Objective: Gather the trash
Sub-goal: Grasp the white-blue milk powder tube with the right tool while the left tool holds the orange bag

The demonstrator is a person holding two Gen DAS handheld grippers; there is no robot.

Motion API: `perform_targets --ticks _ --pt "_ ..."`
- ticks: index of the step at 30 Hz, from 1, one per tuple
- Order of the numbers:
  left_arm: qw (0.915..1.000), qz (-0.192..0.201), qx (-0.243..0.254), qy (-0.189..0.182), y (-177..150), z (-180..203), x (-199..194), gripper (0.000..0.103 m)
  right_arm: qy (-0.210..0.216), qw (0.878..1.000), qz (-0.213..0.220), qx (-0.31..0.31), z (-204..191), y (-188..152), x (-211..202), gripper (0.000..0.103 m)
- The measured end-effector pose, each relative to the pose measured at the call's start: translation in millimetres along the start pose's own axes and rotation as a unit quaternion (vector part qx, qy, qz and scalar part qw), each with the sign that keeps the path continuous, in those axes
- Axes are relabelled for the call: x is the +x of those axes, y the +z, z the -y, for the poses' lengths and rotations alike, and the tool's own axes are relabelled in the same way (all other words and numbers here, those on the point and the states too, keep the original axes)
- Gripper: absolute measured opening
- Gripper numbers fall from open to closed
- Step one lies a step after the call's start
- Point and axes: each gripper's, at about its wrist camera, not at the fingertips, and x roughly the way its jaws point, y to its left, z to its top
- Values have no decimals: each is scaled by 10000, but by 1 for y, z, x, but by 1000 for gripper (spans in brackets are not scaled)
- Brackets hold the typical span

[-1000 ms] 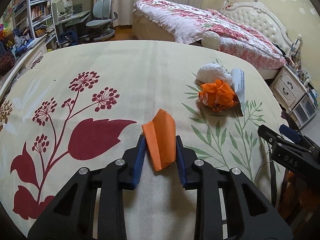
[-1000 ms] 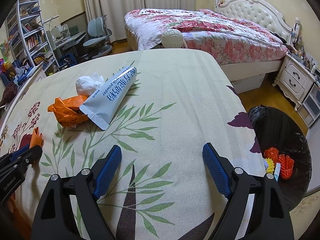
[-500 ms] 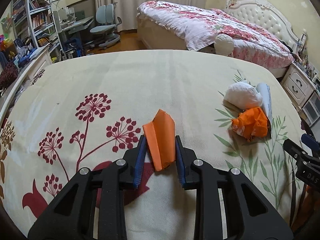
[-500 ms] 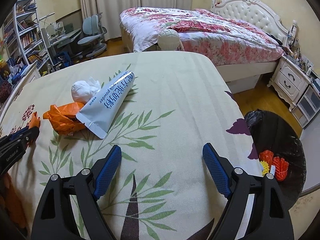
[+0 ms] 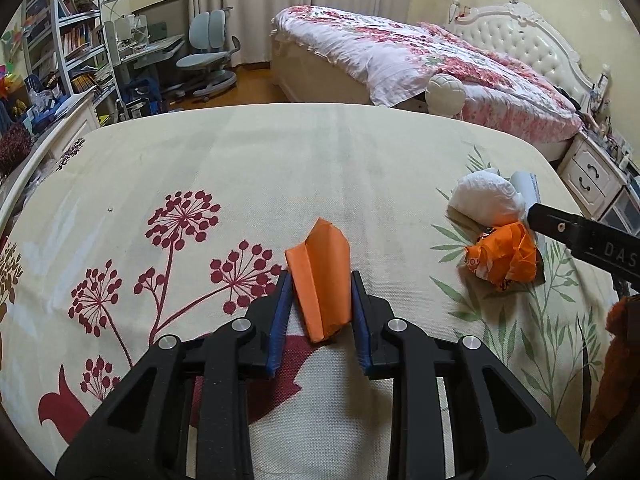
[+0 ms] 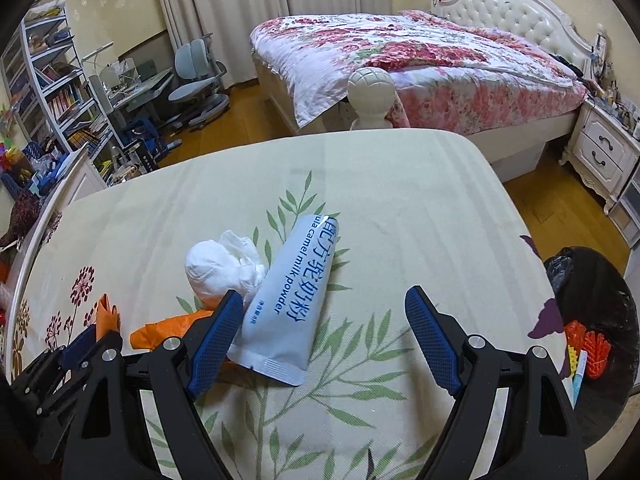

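Item, trash on the bedspread point(image 6: 400, 200): we hold the orange scrap point(image 5: 320, 276) pinched in the left gripper point(image 5: 319, 308), while the right gripper point(image 6: 324, 336), wide open and empty, has the sachet point(image 6: 294, 300) between its fingers, long axis toward twelve o'clock, bin point(image 6: 600, 280) at three.

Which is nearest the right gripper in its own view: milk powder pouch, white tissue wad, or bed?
From the right gripper:
1. Milk powder pouch, between the open jaws, toward the left finger.
2. White tissue wad, just past the left fingertip, beside the pouch.
3. Bed, across the floor, far behind.
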Motion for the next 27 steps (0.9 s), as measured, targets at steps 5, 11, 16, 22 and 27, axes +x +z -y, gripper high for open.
perform_targets --ticks 5,11,16,22,27 --pt "10000 12 -42 -56 -1 -3 0 28 -70 9998 -176 33 10 -7 4 52" --pt "10000 14 -48 -62 -1 -4 -1 28 -185 9997 -147 -109 12 -9 -3 50" --pt "10000 14 -51 -70 -1 -3 -1 28 -143 9997 -78 -167 8 -3 0 52" --pt "10000 14 -53 -73 -1 -4 -1 28 -239 9992 0 -306 8 -2 7 48" --pt "10000 10 -54 -75 -1 -3 -1 28 -185 9992 100 -352 10 -12 -1 36"
